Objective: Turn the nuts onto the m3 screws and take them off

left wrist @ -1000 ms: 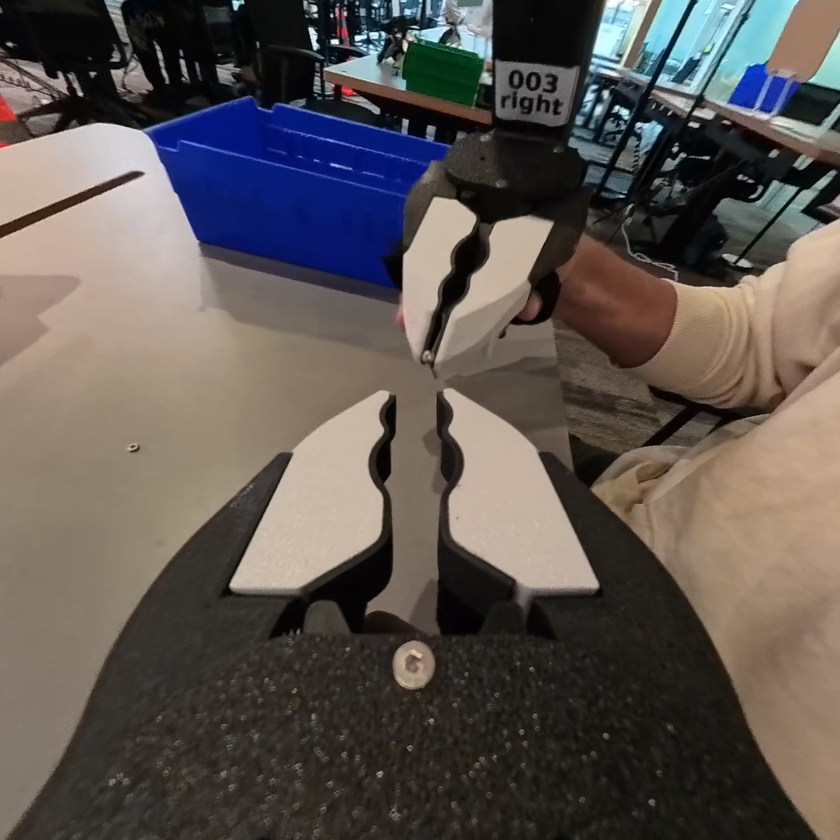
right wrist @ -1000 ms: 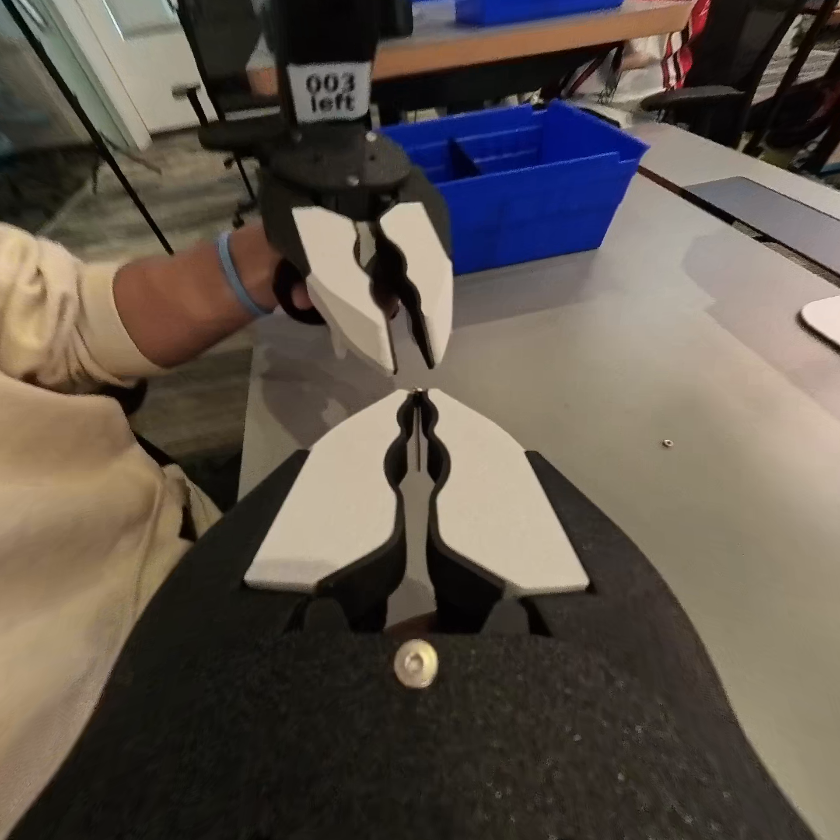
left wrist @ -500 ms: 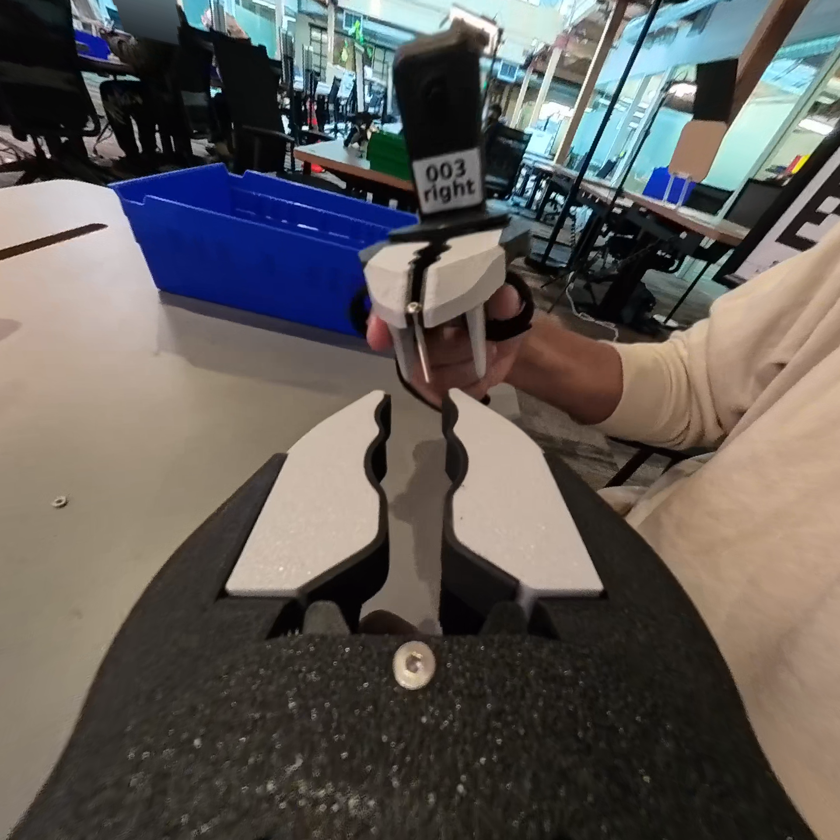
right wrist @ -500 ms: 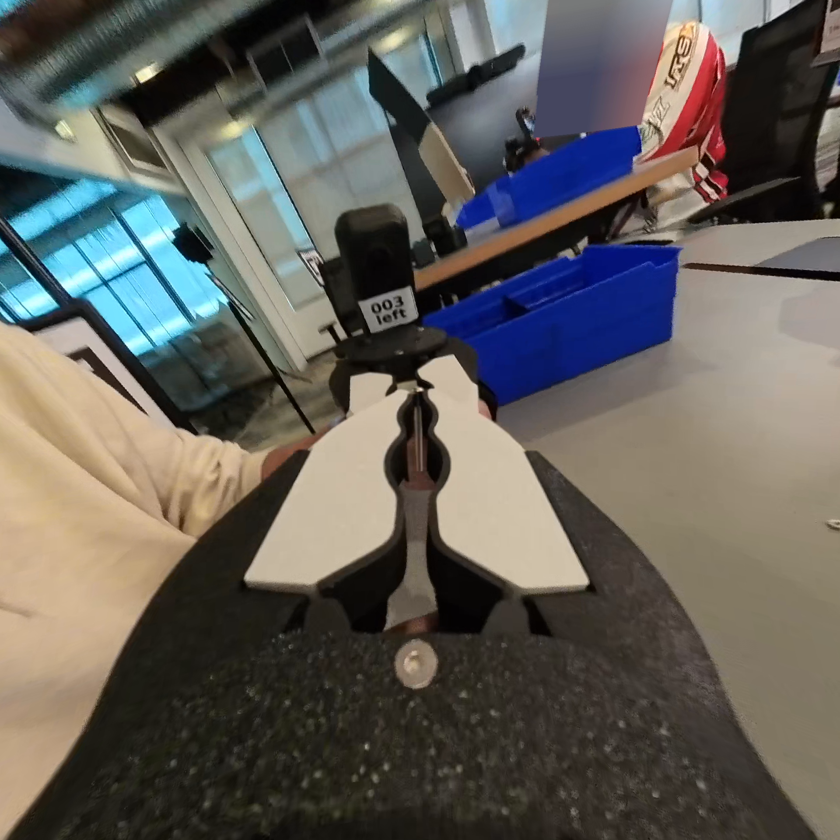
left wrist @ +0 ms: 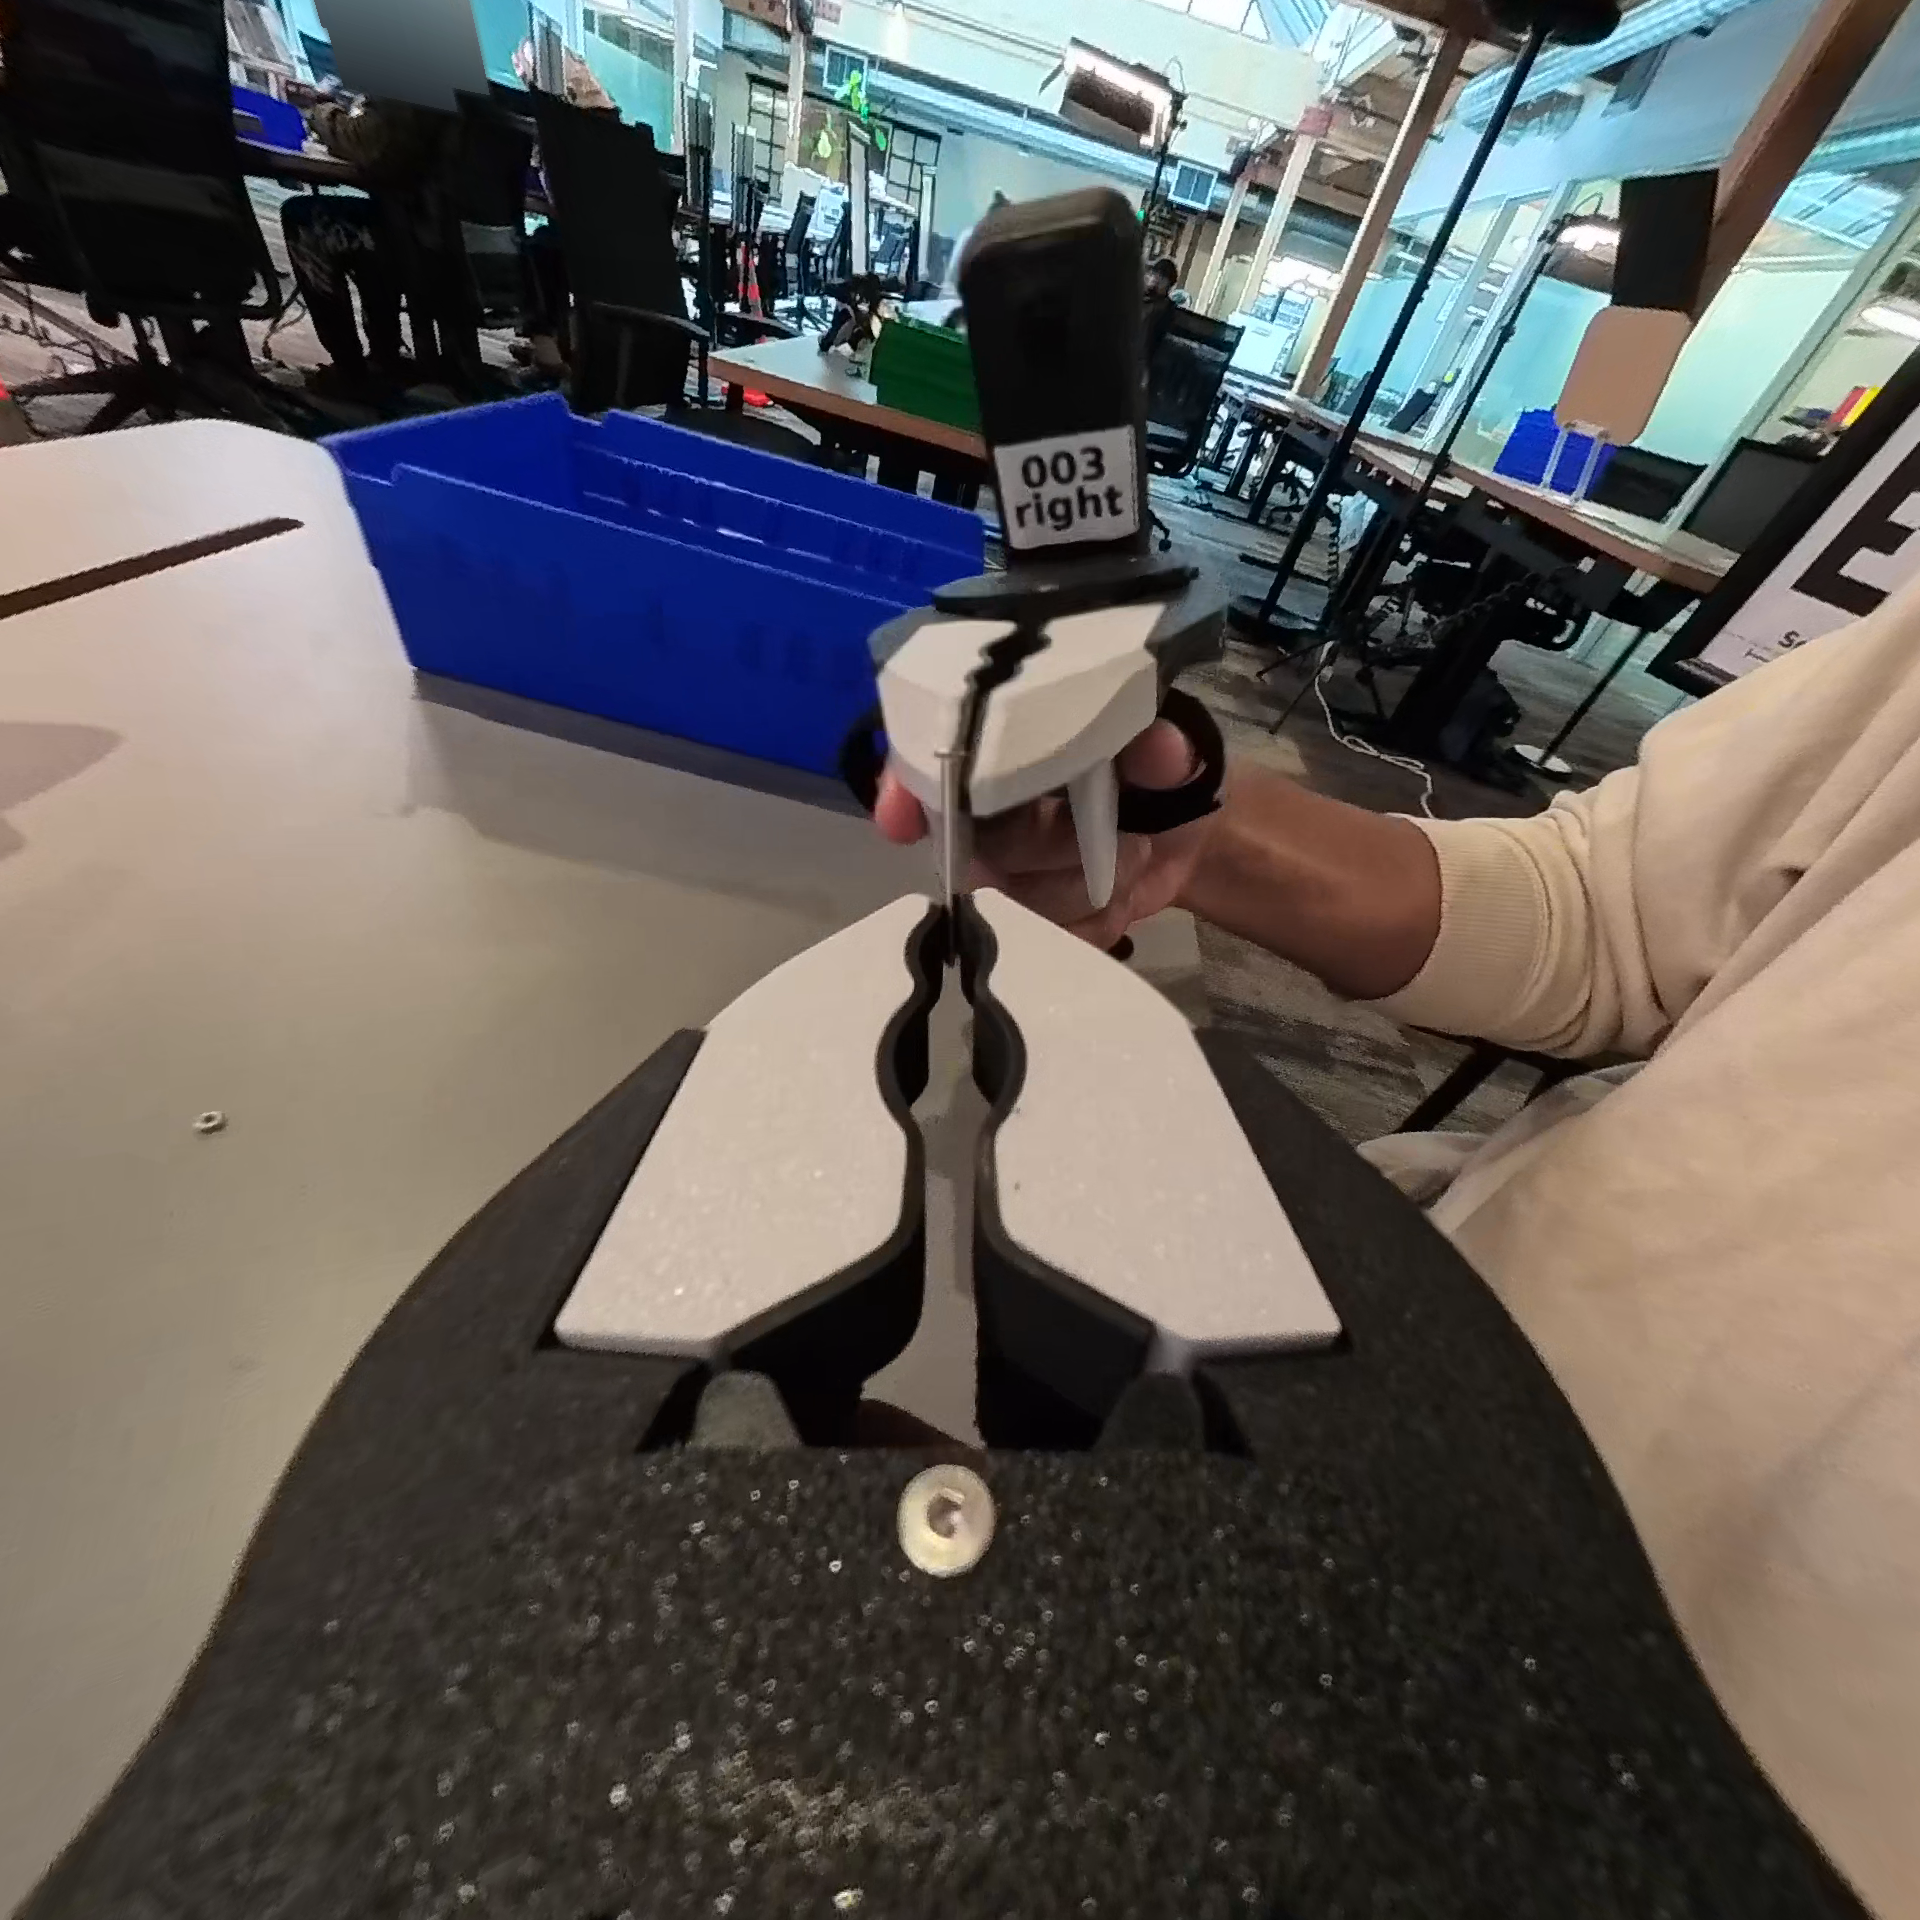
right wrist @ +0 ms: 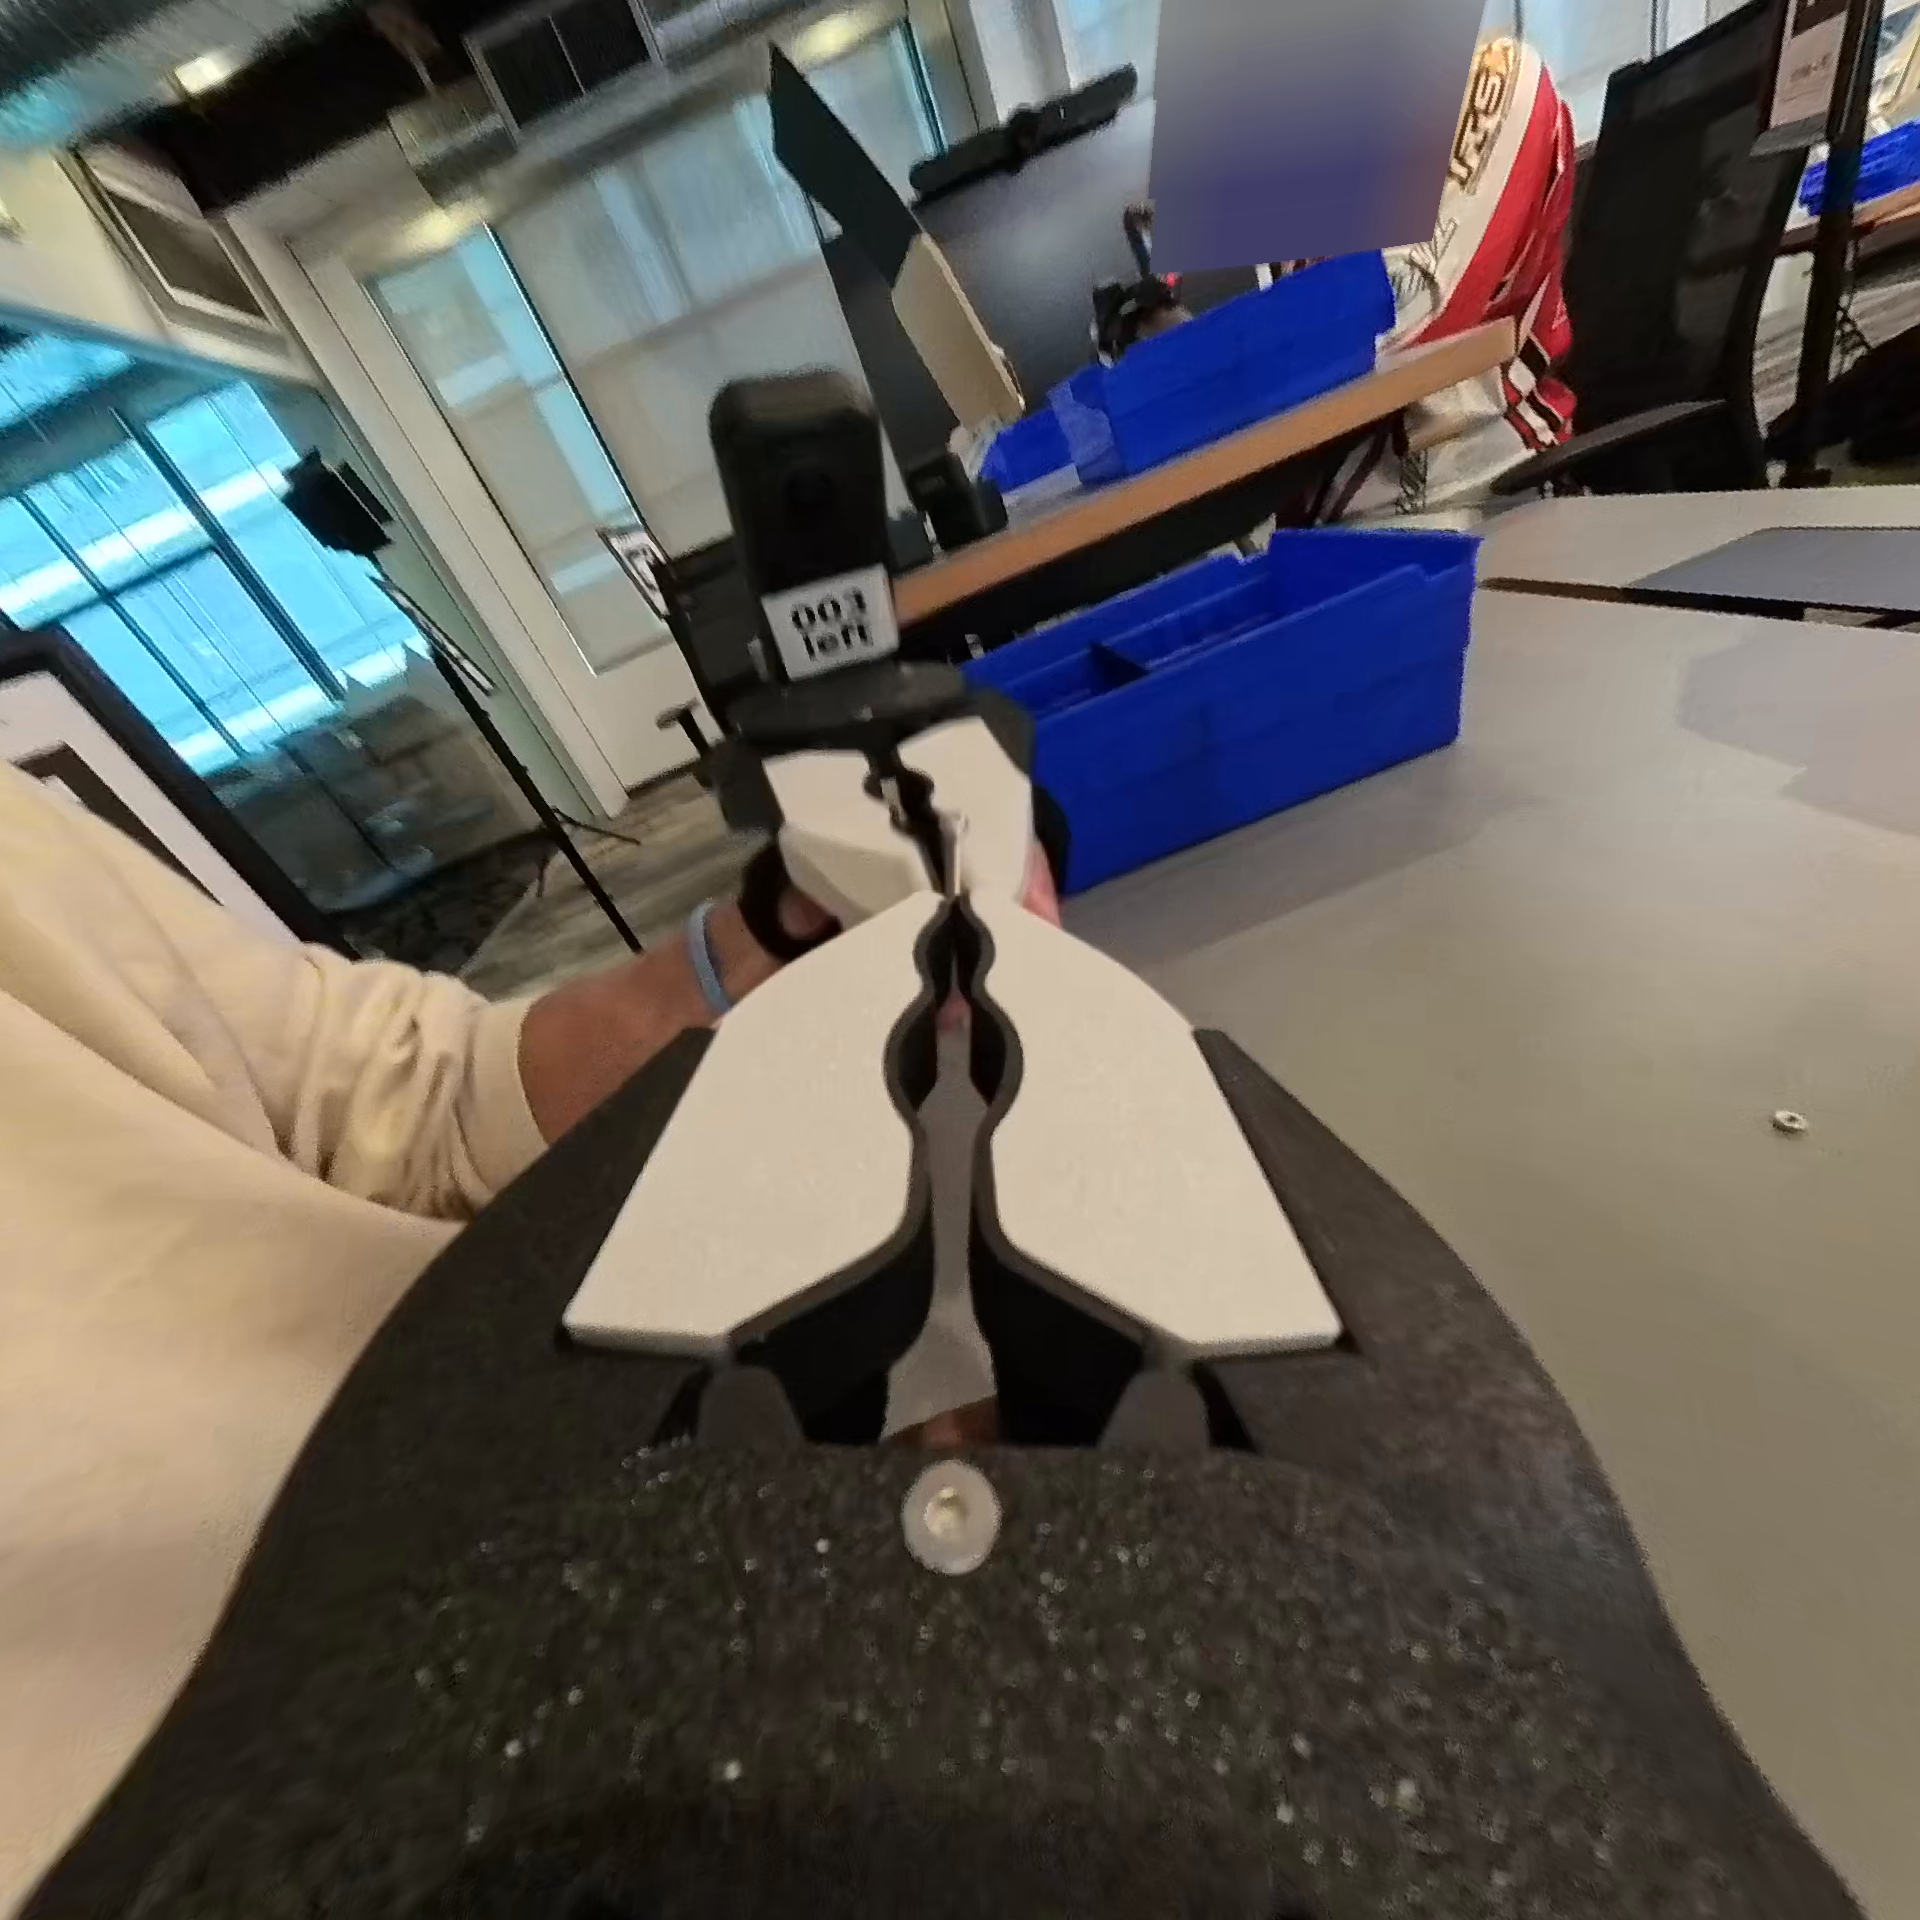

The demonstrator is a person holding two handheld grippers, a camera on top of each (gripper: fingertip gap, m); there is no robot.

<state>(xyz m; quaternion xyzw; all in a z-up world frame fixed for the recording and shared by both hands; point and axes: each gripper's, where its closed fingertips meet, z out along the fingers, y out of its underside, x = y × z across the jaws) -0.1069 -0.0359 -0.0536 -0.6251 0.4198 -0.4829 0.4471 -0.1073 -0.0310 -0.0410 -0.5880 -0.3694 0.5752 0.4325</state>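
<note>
My right gripper (left wrist: pixel 951 774) and left gripper (left wrist: pixel 951 920) both pinch the thin steel screw (left wrist: pixel 948 831), fingers closed. 1 small silver nut (left wrist: pixel 210 1121) lies apart on the grey worktop (left wrist: pixel 312 935); a blue plastic bin (left wrist: pixel 644 582) stands behind.

The screw (left wrist: pixel 950 831) is a thin silver rod, upright in mid-air above the table edge, head end pinched at the top, lower tip caught at the bottom. One small silver nut (left wrist: pixel 210 1121) lies flat on the grey tabletop, well apart from the screw, alone, seen again at (right wrist: pixel 1787 1120).
</note>
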